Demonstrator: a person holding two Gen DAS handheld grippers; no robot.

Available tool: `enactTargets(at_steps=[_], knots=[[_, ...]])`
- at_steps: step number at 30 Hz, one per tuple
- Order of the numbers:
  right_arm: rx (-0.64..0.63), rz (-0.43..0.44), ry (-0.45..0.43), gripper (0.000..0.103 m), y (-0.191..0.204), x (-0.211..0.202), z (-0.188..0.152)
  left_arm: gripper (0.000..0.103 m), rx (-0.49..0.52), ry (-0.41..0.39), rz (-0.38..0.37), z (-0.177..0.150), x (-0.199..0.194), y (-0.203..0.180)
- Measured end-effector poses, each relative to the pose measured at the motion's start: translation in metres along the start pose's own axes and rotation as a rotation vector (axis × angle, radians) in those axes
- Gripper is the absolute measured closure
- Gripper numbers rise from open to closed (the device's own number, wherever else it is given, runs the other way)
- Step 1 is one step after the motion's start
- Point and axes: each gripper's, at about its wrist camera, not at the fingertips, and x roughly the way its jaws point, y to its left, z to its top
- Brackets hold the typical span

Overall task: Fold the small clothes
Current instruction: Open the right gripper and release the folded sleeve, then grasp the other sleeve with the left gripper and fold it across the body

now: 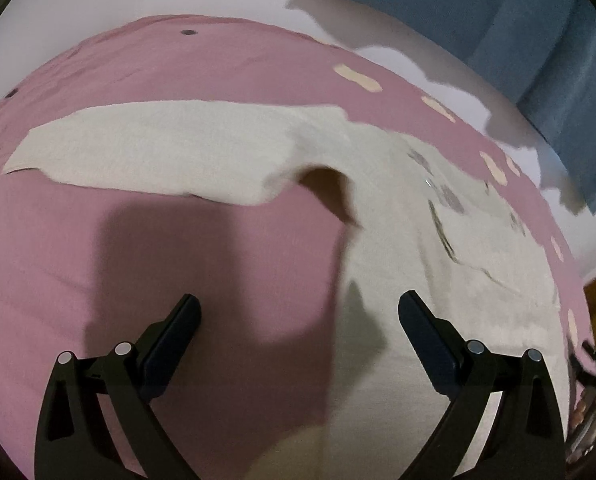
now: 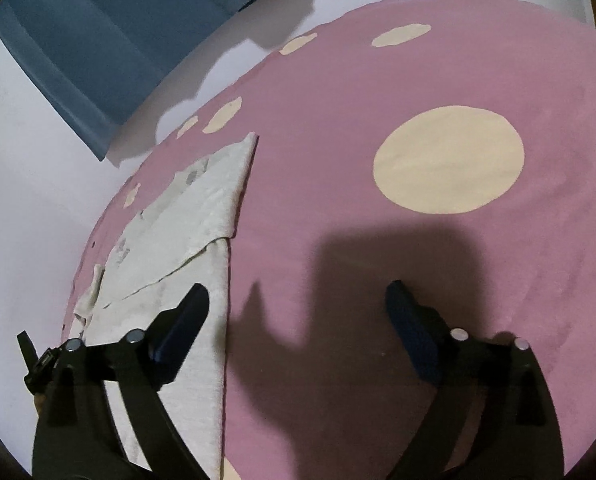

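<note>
1. One cream knit garment with grey printed marks (image 1: 398,240) lies flat on the pink round cloth with cream spots (image 1: 177,240); one sleeve stretches sideways across the cloth.
2. Left gripper (image 1: 298,312) hovers over the garment's side edge, jaws spread wide, holding nothing.
3. Right gripper (image 2: 298,300) hovers beside the garment (image 2: 185,240), jaws spread wide, empty; its left finger overlaps the garment's straight edge.
4. Large cream spot (image 2: 450,160) sits well apart from the garment.
5. Blue fabric (image 1: 518,40) lies beyond the cloth's rim.

Soft matt cream knit garment (image 1: 398,208) lies on a matt pink cloth (image 1: 201,248).
</note>
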Motion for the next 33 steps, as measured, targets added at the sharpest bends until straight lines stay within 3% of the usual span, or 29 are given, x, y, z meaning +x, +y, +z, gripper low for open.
enactTargets(at_steps=[5,12,16,20,27,29,30,32,33], knots=[[-0.010,-0.006,0.002,0.010,0.003,-0.001,-0.001,0.005,-0.135,-0.027,0.033,0.019,-0.009,0.067],[0.003,0.014,-0.002,0.010,0.002,-0.001,-0.002,0.005,-0.241,-0.096,0.058,0.049,-0.010,0.145],[0.002,0.013,-0.002,0.010,0.002,-0.001,-0.002,0.005,-0.310,-0.128,0.006,0.069,-0.004,0.178],[0.005,0.017,-0.003,0.010,0.001,-0.001,-0.001,0.005,-0.423,-0.148,-0.110,0.090,0.004,0.208],[0.011,0.026,-0.005,0.010,-0.001,0.001,0.000,0.007,-0.511,-0.148,-0.154,0.107,0.007,0.222],[0.012,0.025,-0.006,0.010,-0.002,0.001,-0.001,0.020,-0.509,-0.147,-0.118,0.111,0.007,0.219],[0.012,0.026,-0.005,0.010,-0.002,0.001,-0.001,0.038,-0.510,-0.138,-0.078,0.110,0.007,0.220],[0.012,0.026,-0.006,0.010,-0.002,0.001,-0.001,0.052,-0.526,-0.122,-0.054,0.112,0.010,0.223],[0.013,0.027,-0.006,0.010,-0.003,0.001,-0.001,0.063,-0.533,-0.121,-0.044,0.113,0.011,0.225]])
